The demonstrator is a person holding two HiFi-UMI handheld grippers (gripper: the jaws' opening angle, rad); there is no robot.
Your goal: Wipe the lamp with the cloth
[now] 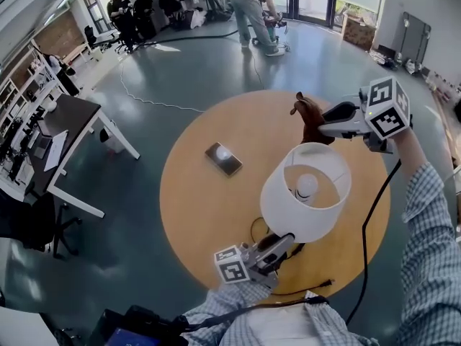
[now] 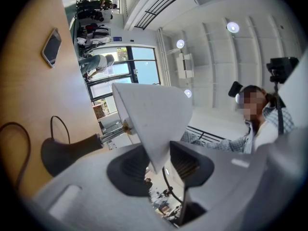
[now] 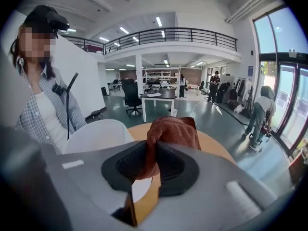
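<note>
The lamp stands on the round wooden table (image 1: 209,215), with its white shade (image 1: 274,207) open upward and the bulb (image 1: 307,186) showing inside. My left gripper (image 1: 279,249) is shut on the shade's near rim. In the left gripper view the shade (image 2: 154,119) sits pinched between the pads, with the dark lamp base (image 2: 62,154) to its left. My right gripper (image 1: 318,126) hovers just beyond the shade's far rim, shut on a rust-brown cloth (image 1: 308,114). In the right gripper view the cloth (image 3: 173,131) bunches out of the jaws, and the shade (image 3: 96,136) lies below on the left.
A phone (image 1: 223,158) lies on the table left of the lamp. The lamp's black cord (image 1: 258,229) loops beside its base. A white desk (image 1: 72,143) stands off to the left. People (image 1: 252,9) are at the far end of the room.
</note>
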